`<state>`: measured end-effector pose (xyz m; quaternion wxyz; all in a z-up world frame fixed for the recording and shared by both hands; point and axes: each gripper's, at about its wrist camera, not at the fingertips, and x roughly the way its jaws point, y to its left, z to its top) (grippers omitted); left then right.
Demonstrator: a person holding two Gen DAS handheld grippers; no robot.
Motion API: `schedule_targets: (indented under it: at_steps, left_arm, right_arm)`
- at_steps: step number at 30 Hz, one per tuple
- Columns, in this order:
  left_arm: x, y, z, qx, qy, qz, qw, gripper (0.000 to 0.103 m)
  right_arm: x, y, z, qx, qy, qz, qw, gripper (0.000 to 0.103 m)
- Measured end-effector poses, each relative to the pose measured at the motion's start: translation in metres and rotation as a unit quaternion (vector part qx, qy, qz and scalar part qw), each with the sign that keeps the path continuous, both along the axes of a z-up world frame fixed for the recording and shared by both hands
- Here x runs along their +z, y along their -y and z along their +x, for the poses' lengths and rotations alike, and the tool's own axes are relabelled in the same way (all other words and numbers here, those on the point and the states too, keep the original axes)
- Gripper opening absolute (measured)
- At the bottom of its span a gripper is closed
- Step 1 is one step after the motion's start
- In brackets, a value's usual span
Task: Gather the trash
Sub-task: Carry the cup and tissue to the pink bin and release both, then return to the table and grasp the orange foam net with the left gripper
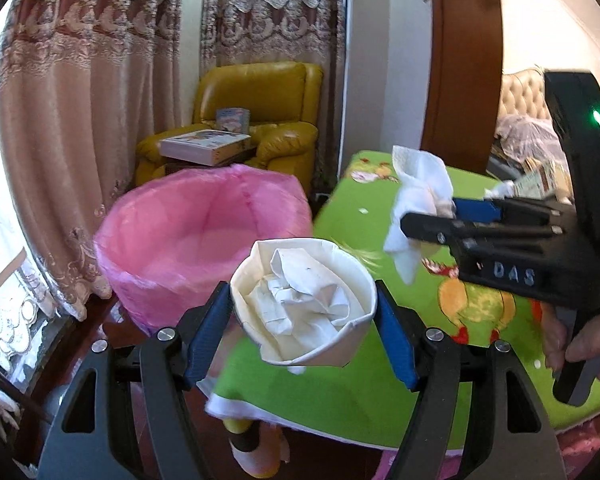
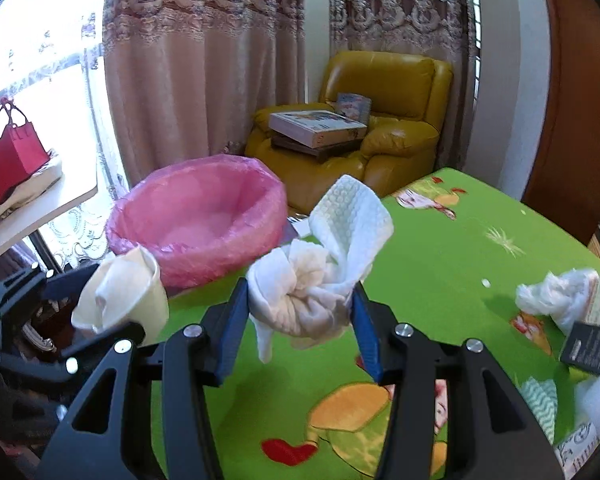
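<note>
My left gripper (image 1: 304,312) is shut on a crushed white paper cup (image 1: 304,312) stuffed with crumpled paper, held above the table's near-left edge, just short of the pink-lined trash bin (image 1: 204,236). The cup also shows in the right wrist view (image 2: 120,300). My right gripper (image 2: 300,304) is shut on a crumpled white paper towel (image 2: 320,272) and holds it above the green tablecloth (image 2: 440,248), right of the bin (image 2: 196,228). In the left wrist view the right gripper (image 1: 428,216) holds the towel (image 1: 416,200) at upper right.
More crumpled tissue (image 2: 556,296), a black card (image 2: 592,348) and wrappers lie at the table's right edge. A yellow armchair (image 2: 384,128) with boxes stands behind. A white side table with a red bag (image 2: 12,160) is at left. Curtains hang behind.
</note>
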<state>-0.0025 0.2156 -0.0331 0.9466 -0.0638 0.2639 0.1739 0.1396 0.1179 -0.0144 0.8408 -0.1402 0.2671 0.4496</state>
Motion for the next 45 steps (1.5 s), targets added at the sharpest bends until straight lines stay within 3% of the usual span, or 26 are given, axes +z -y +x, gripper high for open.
schedule_targets:
  at_steps: [10,19,25,26,27,29,30,36,40,42,45]
  left_arm:
    - [0.035,-0.069,0.001,0.069,0.022,0.035,0.9968,0.067]
    - [0.032,-0.155,0.035,0.092,-0.001,0.016,0.9956,0.067]
    - [0.027,-0.177,0.042,0.073,0.000,-0.003,0.9973,0.067]
    - [0.026,-0.181,0.045,0.071,-0.002,-0.004,0.9975,0.067]
    - [0.024,-0.182,0.046,0.069,-0.004,-0.007,0.9976,0.067]
    - [0.020,-0.192,0.050,0.067,-0.007,-0.023,0.9975,0.079]
    - [0.020,-0.196,0.050,0.074,-0.003,-0.027,0.9969,0.086]
    - [0.035,-0.196,0.033,0.100,0.023,-0.020,0.9945,0.088]
    - [0.049,-0.162,0.011,0.102,0.052,0.001,0.9935,0.090]
    - [0.052,-0.139,0.007,0.091,0.056,0.009,0.9942,0.090]
    - [0.054,-0.098,0.008,0.055,0.063,0.007,0.9965,0.090]
  right_arm:
    - [0.024,-0.050,-0.008,0.059,0.015,0.019,0.998,0.050]
    - [0.012,-0.099,-0.013,0.096,0.031,-0.009,0.995,0.052]
    - [0.002,-0.117,-0.007,0.098,0.017,-0.010,0.995,0.054]
    - [0.000,-0.121,-0.006,0.103,0.012,-0.010,0.995,0.056]
    - [-0.002,-0.124,-0.005,0.107,0.009,-0.012,0.994,0.065]
    - [-0.003,-0.128,-0.004,0.101,0.017,-0.015,0.995,0.079]
    - [-0.003,-0.127,-0.004,0.096,0.021,-0.013,0.995,0.081]
    - [0.013,-0.101,-0.007,0.074,0.009,0.010,0.997,0.082]
    - [0.034,-0.054,-0.026,0.056,0.016,0.031,0.998,0.082]
    - [0.043,-0.022,-0.039,0.040,0.037,0.038,0.998,0.090]
    - [0.053,0.024,-0.051,0.010,0.059,0.047,0.997,0.093]
